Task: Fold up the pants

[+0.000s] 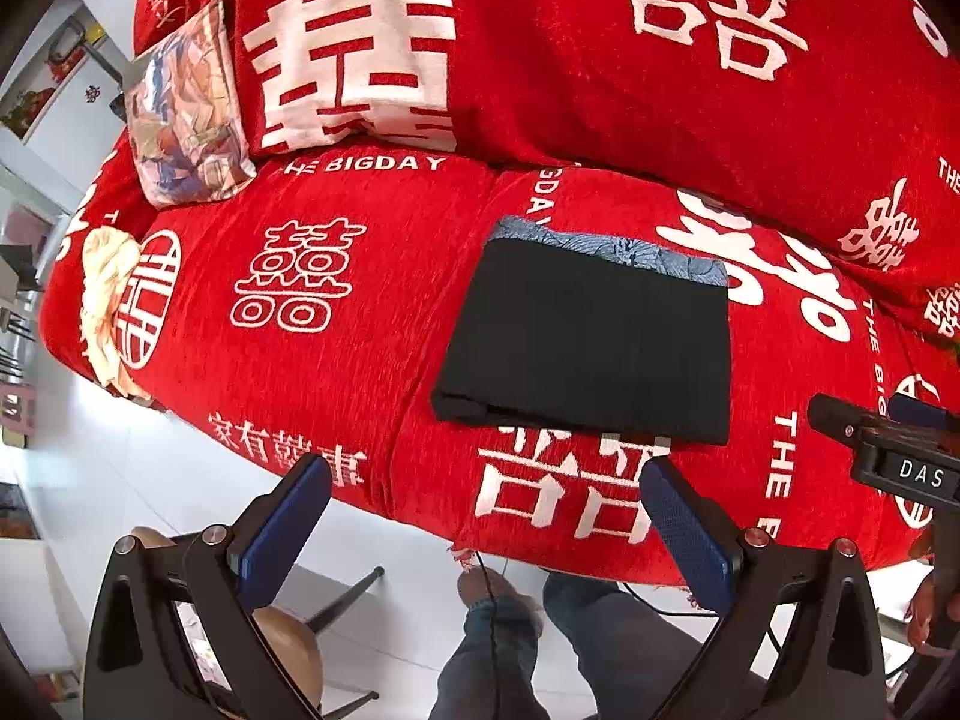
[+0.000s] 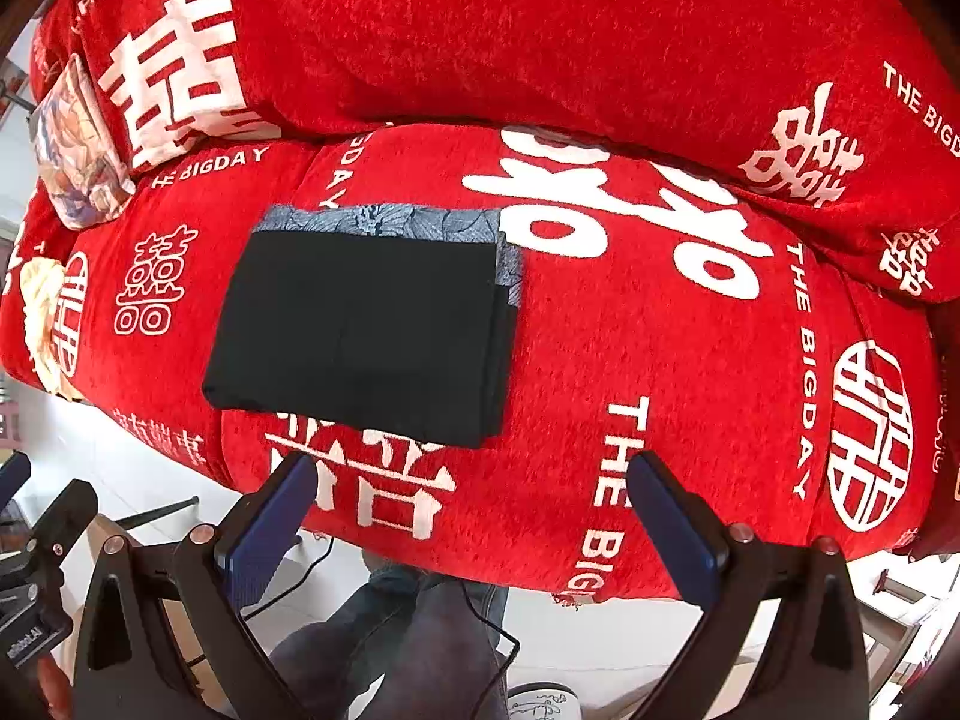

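The black pants [image 1: 585,342] lie folded into a neat rectangle on the red sofa seat [image 1: 336,372], with a blue-grey patterned garment edge [image 1: 606,249] showing along their far side. In the right wrist view the pants [image 2: 366,336] sit left of centre, their stacked layers showing at the right edge. My left gripper [image 1: 486,531] hangs open in front of the sofa's front edge, nothing between its blue pads. My right gripper [image 2: 474,522] is also open and empty, held short of the pants. The right gripper's body [image 1: 894,456] shows at the right of the left wrist view.
A printed cushion [image 1: 186,114] leans at the sofa's left end, with a cream cloth [image 1: 105,306] on the armrest. Red back cushions [image 1: 600,60] rise behind the seat. A person's jeans-clad legs [image 1: 510,642], a wooden stool [image 1: 288,642] and a cable [image 2: 480,618] are below on the white floor.
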The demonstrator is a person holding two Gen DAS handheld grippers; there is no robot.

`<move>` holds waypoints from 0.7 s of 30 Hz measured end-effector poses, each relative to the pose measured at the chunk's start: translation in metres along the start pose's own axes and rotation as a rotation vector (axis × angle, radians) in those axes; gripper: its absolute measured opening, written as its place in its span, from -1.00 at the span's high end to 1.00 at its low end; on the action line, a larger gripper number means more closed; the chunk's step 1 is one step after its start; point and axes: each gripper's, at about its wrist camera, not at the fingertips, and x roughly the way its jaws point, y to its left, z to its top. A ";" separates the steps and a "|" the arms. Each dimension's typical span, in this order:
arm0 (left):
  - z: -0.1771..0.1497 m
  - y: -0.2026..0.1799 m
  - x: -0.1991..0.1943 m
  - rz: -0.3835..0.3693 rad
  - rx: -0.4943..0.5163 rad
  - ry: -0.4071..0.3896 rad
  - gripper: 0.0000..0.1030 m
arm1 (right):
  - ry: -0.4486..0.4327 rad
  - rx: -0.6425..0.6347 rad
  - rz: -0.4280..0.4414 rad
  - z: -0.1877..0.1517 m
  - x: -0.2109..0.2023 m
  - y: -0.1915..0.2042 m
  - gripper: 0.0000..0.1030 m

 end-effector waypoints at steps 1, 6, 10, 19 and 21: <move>0.002 -0.001 0.001 0.000 0.002 0.001 -1.00 | -0.002 -0.003 -0.001 0.001 0.000 0.000 -0.99; 0.007 -0.005 0.003 0.004 0.010 0.002 -1.00 | -0.004 -0.008 0.005 0.004 0.001 -0.001 -0.99; 0.011 -0.006 0.008 -0.002 0.032 0.010 -1.00 | 0.005 0.016 0.006 0.005 0.005 -0.001 -0.99; 0.034 0.007 0.032 -0.050 0.141 -0.003 -1.00 | -0.023 0.078 -0.015 0.007 0.010 0.013 -0.99; 0.038 0.010 0.035 -0.069 0.166 -0.008 -1.00 | -0.026 0.112 -0.031 0.006 0.012 0.020 -0.99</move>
